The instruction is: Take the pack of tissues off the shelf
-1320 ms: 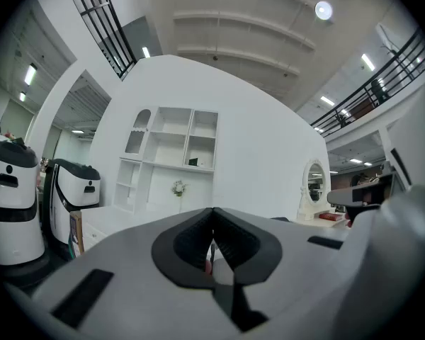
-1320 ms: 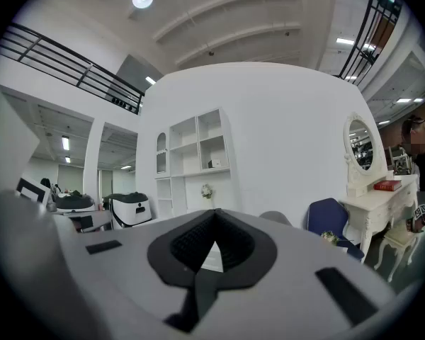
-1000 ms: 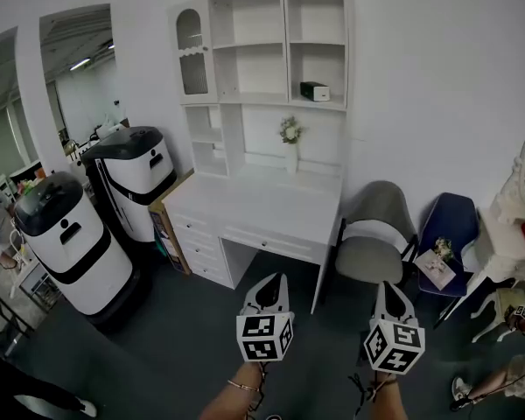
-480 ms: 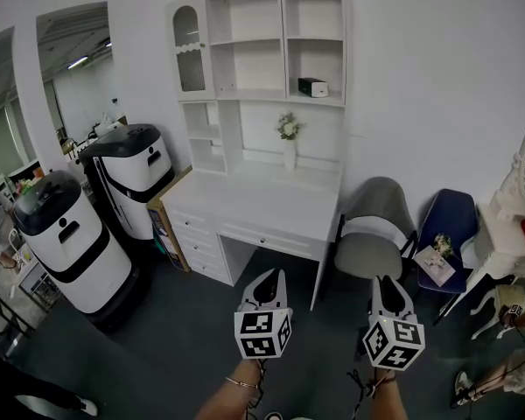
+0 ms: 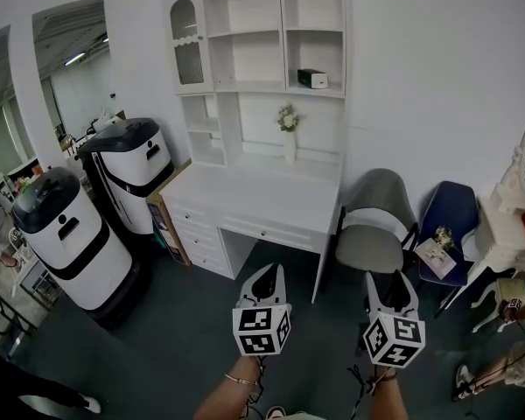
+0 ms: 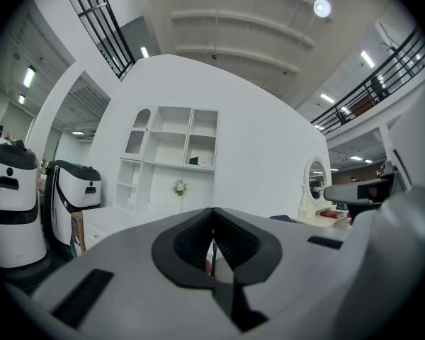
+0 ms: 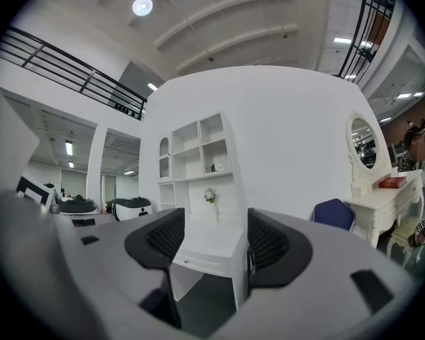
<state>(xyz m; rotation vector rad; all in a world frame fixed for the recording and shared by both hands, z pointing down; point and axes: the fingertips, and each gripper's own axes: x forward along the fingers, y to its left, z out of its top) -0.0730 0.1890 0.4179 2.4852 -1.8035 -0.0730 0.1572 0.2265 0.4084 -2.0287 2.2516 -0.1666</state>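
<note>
The pack of tissues point(image 5: 312, 78) is a small dark box with a white end. It lies on the middle shelf of the right-hand column of the white shelf unit point(image 5: 258, 59), and shows tiny in the left gripper view point(image 6: 193, 161) and the right gripper view point(image 7: 217, 167). Both grippers hover low over the dark floor, well short of the desk point(image 5: 254, 201). My left gripper point(image 5: 269, 275) point(image 6: 212, 222) is shut, pads together, with nothing held. The jaws of my right gripper point(image 5: 386, 280) point(image 7: 214, 238) are opening, with nothing between them.
A vase of flowers point(image 5: 289, 129) stands at the back of the desk. Two white-and-black machines point(image 5: 70, 234) stand at the left. A grey chair point(image 5: 374, 226) and a blue chair point(image 5: 451, 226) stand right of the desk, then a white dressing table point(image 5: 512, 226).
The right gripper's jaws have parted from shut. Both grippers sit slightly lower in the head view, and the shelf unit has shifted upward in it.
</note>
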